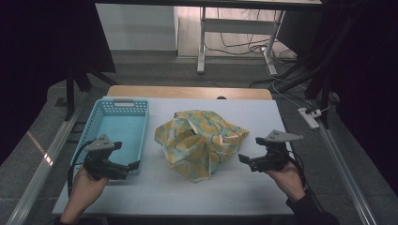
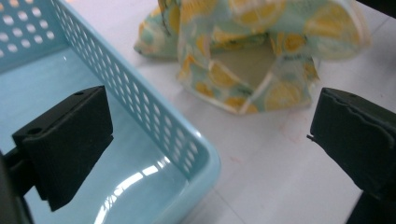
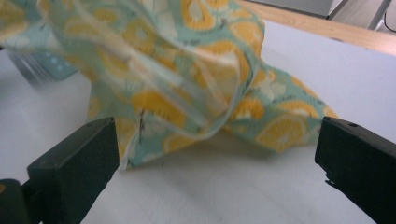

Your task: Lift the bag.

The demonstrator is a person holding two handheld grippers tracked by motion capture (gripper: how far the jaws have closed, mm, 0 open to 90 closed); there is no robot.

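High view: a crumpled lemon-print cloth (image 1: 201,143) lay mid-frame, no long axis evident, no writing legible; left gripper (image 1: 127,156) and right gripper (image 1: 248,151) gaped wide, empty.

Grey floor (image 1: 155,70) beyond the white table (image 1: 263,117), dark curtains (image 1: 42,47) either side, a white desk frame (image 1: 202,42) behind.

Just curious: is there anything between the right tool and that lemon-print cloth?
No. In the right gripper view, only bare white table lies between the right tool and the lemon-print cloth.

Crumpled lemon-print cloth (image 1: 199,143) lies between both tools; left tool (image 1: 127,156) over blue basket (image 1: 101,123); right tool (image 1: 249,149) beside cloth.
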